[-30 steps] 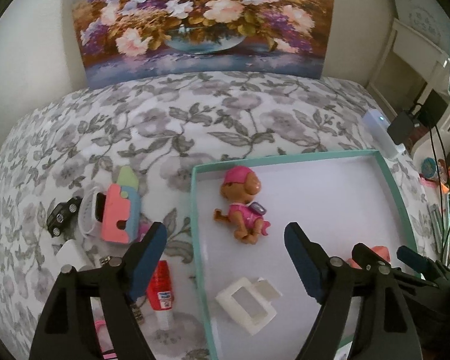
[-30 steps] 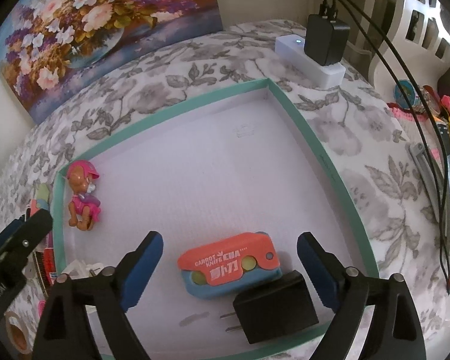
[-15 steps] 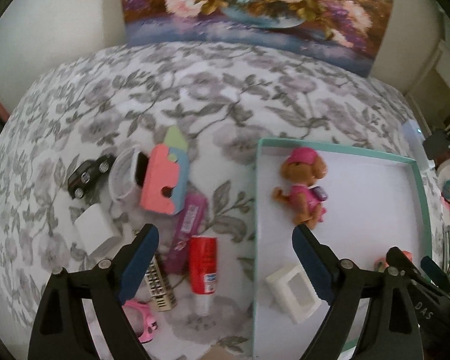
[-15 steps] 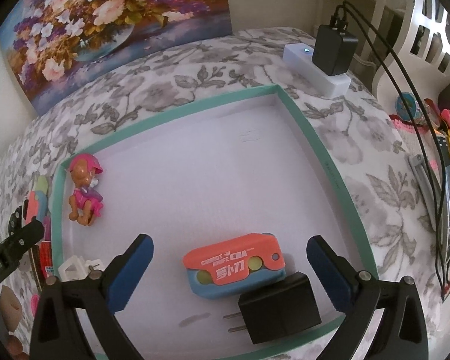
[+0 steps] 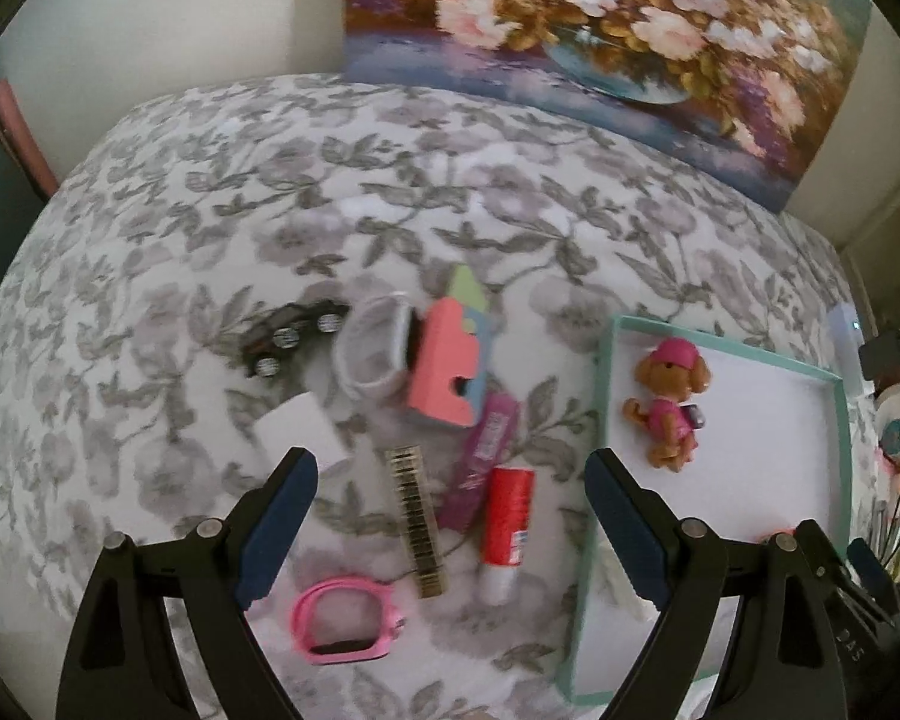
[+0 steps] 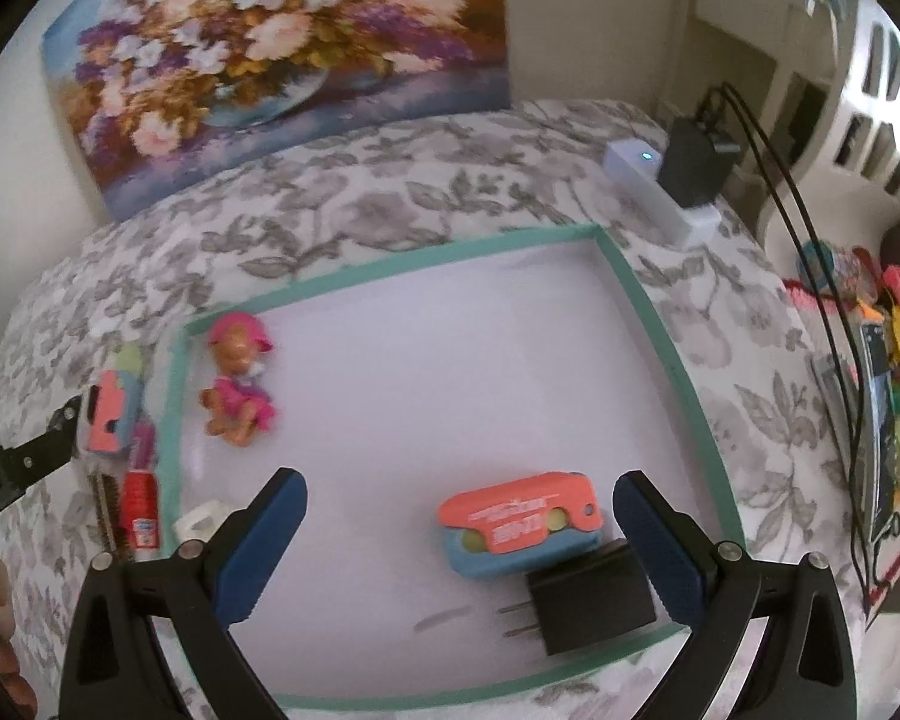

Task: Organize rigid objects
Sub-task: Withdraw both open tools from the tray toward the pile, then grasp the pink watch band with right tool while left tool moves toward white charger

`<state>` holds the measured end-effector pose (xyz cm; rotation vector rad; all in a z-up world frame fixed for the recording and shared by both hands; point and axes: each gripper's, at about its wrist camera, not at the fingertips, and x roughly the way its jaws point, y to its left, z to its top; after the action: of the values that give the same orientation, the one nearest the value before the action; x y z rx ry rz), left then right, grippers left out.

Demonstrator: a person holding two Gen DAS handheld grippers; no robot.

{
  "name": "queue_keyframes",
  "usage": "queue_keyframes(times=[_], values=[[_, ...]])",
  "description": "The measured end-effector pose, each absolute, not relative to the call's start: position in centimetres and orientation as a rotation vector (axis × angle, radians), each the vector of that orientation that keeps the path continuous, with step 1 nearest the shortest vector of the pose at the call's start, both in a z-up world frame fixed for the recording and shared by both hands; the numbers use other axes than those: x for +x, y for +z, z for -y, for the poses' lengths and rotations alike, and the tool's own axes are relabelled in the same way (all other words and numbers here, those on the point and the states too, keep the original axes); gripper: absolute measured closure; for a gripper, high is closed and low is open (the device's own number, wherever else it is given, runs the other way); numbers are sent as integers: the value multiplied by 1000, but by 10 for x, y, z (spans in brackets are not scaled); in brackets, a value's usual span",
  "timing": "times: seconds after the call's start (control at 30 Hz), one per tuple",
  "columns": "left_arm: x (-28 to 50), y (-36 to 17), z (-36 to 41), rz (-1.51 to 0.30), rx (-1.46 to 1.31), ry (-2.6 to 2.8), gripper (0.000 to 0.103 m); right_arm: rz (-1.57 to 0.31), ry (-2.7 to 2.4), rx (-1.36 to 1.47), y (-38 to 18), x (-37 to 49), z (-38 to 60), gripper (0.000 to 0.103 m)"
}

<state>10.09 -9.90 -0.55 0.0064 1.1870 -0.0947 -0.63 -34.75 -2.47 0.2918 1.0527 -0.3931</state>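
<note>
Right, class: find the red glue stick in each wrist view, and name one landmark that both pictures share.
Left wrist view: the red glue stick lies low and centre on the floral cloth, just left of the tray.
Right wrist view: the glue stick sits at the lower left, outside the tray.
Shared landmark: the tray's green rim.

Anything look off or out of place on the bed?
Toy car lies tipped on its side, wheels showing. The rest of the clutter, including the red tube and pink ring, is loose beside the tray. Nothing looks spilled or broken.
</note>
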Motion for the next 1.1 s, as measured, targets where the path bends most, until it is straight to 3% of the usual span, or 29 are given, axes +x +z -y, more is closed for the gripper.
queue_keyframes(times=[0.6,1.1], values=[[82,16,-13,-1146,-84,71,12,-1033,-152,213,1,20,231,0],[82,-30,-32,-1288,-58,109,12,-1140,-7,147,-31,40,147,0]])
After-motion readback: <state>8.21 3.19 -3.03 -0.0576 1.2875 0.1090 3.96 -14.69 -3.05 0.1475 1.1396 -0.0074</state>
